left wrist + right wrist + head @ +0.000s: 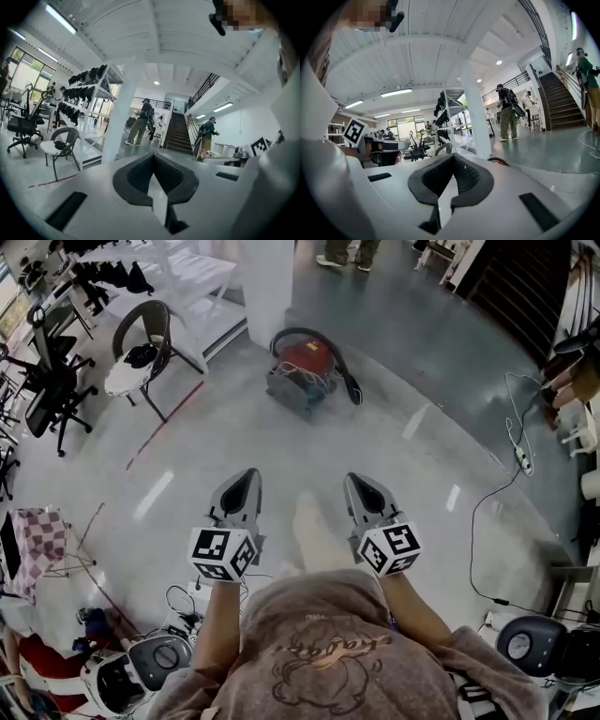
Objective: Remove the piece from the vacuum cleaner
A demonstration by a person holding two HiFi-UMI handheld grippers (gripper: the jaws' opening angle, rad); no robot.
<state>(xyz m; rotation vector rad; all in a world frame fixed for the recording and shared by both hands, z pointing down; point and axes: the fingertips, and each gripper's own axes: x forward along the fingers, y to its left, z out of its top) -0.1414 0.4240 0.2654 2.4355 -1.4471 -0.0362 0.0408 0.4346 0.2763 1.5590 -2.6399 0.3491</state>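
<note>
A red and grey vacuum cleaner (303,374) with a black hose (345,368) looped over it sits on the floor by a white pillar (265,282), well ahead of me. My left gripper (242,483) and right gripper (357,487) are held side by side at chest height, far short of the vacuum, both shut with nothing between the jaws. In the left gripper view the jaws (153,159) meet at their tips and point at the pillar (119,117). The right gripper (452,160) shows only a red edge of the vacuum (499,162) behind its jaws.
A wicker chair (141,352) and black office chairs (52,381) stand to the left. A white power strip (522,457) and black cables (487,521) lie on the floor at right. People (140,122) stand near a staircase (179,133) beyond the pillar. Headsets (141,667) lie near my feet.
</note>
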